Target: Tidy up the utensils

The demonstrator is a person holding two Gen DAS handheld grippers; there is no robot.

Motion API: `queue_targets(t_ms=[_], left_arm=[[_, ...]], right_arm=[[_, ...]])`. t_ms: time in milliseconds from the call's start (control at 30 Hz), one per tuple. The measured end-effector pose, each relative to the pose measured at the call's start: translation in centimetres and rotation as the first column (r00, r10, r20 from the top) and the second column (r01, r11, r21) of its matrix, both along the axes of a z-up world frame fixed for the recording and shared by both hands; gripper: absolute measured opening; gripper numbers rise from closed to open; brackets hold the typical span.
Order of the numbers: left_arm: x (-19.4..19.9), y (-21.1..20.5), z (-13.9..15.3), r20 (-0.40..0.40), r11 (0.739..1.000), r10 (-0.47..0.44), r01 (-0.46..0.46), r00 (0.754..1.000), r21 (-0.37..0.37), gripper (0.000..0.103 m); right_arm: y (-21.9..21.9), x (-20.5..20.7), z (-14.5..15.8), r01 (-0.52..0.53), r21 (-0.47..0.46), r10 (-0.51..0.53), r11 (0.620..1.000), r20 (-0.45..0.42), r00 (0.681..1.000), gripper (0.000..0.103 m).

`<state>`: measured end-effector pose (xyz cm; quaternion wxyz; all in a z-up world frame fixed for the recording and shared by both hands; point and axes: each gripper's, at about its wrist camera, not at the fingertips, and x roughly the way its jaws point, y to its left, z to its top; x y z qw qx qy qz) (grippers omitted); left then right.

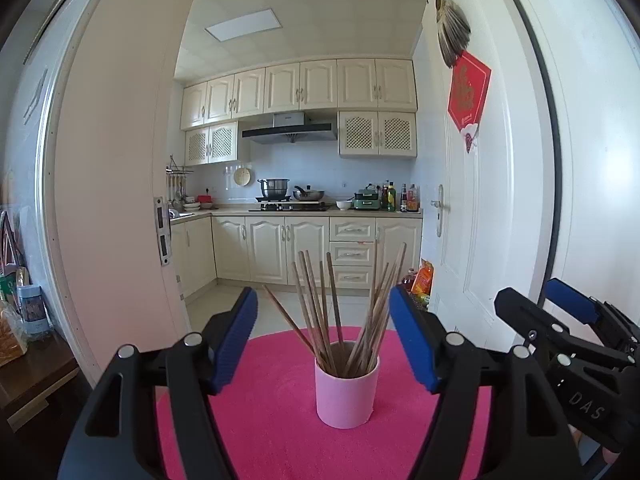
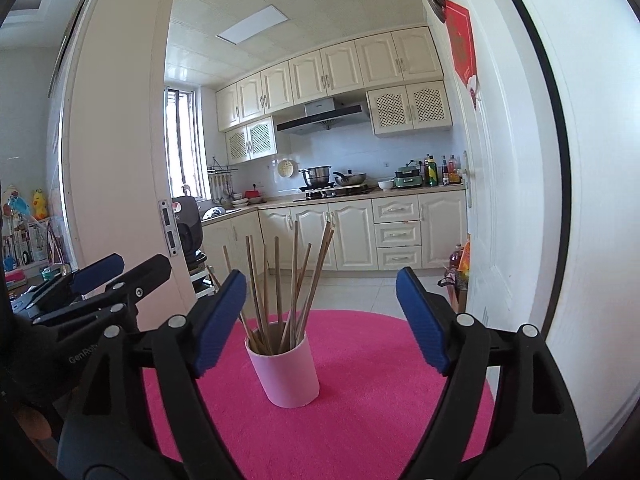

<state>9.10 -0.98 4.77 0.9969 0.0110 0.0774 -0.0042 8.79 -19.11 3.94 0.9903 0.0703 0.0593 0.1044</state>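
Both hand-held grippers, left hand-held gripper (image 1: 323,336) and right hand-held gripper (image 2: 321,320), spread wide, empty. Chopsticks (image 1: 340,312) upright in pink cup (image 1: 346,398), mid pink surface (image 1: 260,432). Approach from above, pinch single stick near top, lift straight, avoid tipping cup.

Left hand-held gripper (image 1: 323,336) and right hand-held gripper (image 2: 321,320), side by side, level, both with jaws spread wide and holding nothing.
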Motion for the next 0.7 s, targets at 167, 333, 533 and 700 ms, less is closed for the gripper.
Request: queue_targets(t_ms=[167, 333, 533, 700], left_arm=[[-3.1, -0.4, 0.3, 0.021, 1.000, 0.020, -0.020, 1.000, -0.001, 0.070], [-5.2, -1.0, 0.6, 0.042, 0.999, 0.030, -0.031, 0.999, 0.017, 0.071], [-7.2, -1.8, 0.8, 0.076, 0.999, 0.010, -0.014, 0.997, 0.046, 0.071], [-7.8, -2.4, 0.8, 0.088, 0.999, 0.005, -0.010, 0.996, 0.052, 0.071]], right_arm=[[0.1, -2.8, 0.3, 0.011, -0.027, -0.011, 1.000, 0.012, 1.000, 0.084], [0.1, -4.8, 0.4, 0.040, -0.033, -0.039, 0.999, 0.035, 0.999, 0.085], [-0.5, -6.3, 0.1, 0.062, -0.033, -0.061, 0.998, 0.035, 0.998, 0.085], [-0.9, -7.0, 0.1, 0.079, -0.045, -0.077, 0.996, 0.047, 0.996, 0.085]])
